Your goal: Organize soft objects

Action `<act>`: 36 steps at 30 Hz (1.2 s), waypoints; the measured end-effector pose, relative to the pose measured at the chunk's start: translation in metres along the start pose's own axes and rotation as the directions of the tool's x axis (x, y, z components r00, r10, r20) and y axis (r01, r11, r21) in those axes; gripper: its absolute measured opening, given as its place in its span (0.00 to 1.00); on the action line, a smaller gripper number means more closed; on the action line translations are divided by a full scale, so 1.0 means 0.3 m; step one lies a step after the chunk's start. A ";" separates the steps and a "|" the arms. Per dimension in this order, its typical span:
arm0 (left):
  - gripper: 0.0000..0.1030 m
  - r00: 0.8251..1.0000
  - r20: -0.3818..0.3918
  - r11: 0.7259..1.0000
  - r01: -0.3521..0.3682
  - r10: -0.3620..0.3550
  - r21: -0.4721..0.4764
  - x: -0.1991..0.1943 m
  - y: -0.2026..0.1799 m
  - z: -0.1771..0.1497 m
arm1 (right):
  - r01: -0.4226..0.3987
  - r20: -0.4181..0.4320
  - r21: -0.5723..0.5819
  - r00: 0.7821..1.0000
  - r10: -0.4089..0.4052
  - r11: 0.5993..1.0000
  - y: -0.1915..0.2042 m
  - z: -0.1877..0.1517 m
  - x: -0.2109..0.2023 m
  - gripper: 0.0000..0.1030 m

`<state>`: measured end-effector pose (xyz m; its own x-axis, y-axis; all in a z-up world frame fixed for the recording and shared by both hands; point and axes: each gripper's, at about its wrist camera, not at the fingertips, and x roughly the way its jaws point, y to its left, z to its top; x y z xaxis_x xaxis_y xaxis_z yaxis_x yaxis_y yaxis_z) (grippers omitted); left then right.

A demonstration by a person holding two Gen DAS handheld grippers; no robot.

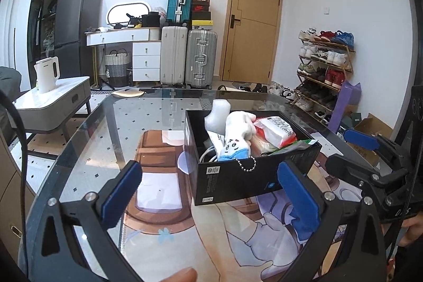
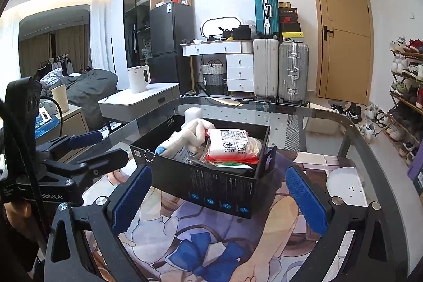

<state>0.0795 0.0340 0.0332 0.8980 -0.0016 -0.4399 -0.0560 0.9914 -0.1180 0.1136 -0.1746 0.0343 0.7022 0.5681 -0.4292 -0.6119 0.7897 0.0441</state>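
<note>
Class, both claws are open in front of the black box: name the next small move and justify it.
Probably ease the left claw forward to the white plush toy. It lies on top, its bead chain spilling over the black box rim, and both the left claw and the right claw are open, holding nothing.

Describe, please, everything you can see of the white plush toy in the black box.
The white plush toy is a soft, fuzzy figure with a drawn face, a blue lower part and a silver ball chain hanging over the rim of the black box. It lies tilted on the other contents, leaning against a red and white packet. Neither the left gripper nor the right gripper touches it; both are open.
</note>
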 end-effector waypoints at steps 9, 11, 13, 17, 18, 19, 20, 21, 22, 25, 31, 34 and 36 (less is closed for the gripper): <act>1.00 1.000 0.026 1.000 -0.011 0.011 -0.002 -0.015 -0.001 -0.008 | -0.006 0.015 -0.003 1.000 0.006 1.000 0.007 -0.014 -0.004 1.00; 1.00 1.000 0.013 1.000 -0.015 0.015 -0.004 -0.008 0.000 -0.009 | -0.004 0.025 -0.004 1.000 0.004 1.000 0.008 -0.015 -0.010 1.00; 1.00 1.000 0.006 1.000 -0.013 0.013 -0.009 -0.007 0.002 -0.012 | 0.002 0.039 -0.006 0.999 -0.002 1.000 0.009 -0.018 -0.020 1.00; 1.00 1.000 0.015 1.000 -0.010 0.010 -0.012 -0.012 0.002 -0.015 | 0.013 0.062 -0.020 0.998 -0.012 1.000 0.021 -0.022 -0.036 1.00; 1.00 1.000 0.017 1.000 -0.011 0.012 -0.012 -0.012 0.001 -0.015 | 0.015 0.063 -0.025 0.998 -0.013 1.000 0.022 -0.021 -0.039 1.00; 1.00 1.000 0.017 1.000 -0.010 0.010 -0.010 -0.013 0.001 -0.016 | 0.016 0.063 -0.030 0.998 -0.014 0.999 0.026 -0.021 -0.039 1.00; 1.00 1.000 0.020 1.000 -0.011 0.011 -0.008 -0.015 -0.001 -0.017 | 0.014 0.063 -0.037 0.998 -0.011 0.999 0.030 -0.021 -0.039 1.00; 1.00 1.000 0.024 1.000 -0.012 0.012 -0.006 -0.018 -0.002 -0.018 | 0.013 0.062 -0.039 0.998 -0.010 0.999 0.030 -0.020 -0.037 1.00; 1.00 1.000 0.028 1.000 -0.009 0.009 -0.004 -0.020 -0.004 -0.018 | 0.013 0.059 -0.040 0.998 -0.011 0.999 0.031 -0.020 -0.036 1.00; 1.00 1.000 0.029 1.000 -0.008 0.008 -0.003 -0.021 -0.005 -0.017 | 0.011 0.053 -0.030 0.999 -0.009 1.000 0.023 -0.021 -0.033 1.00; 1.00 0.999 0.034 1.000 -0.007 0.008 -0.012 -0.027 -0.004 -0.017 | 0.013 0.078 0.002 0.997 -0.013 1.000 0.002 -0.024 -0.049 1.00; 1.00 0.999 0.040 1.000 -0.010 0.011 -0.014 -0.032 -0.005 -0.017 | 0.011 0.083 -0.006 0.997 -0.010 1.000 0.009 -0.026 -0.050 1.00; 1.00 0.999 0.043 1.000 -0.009 0.010 -0.013 -0.033 -0.004 -0.018 | 0.012 0.079 -0.013 0.997 -0.010 1.000 0.012 -0.026 -0.047 1.00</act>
<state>0.0683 0.0320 0.0330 0.9152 0.0138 -0.4028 -0.0702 0.9896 -0.1258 0.0986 -0.1816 0.0335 0.7352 0.5764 -0.3567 -0.6086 0.7930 0.0271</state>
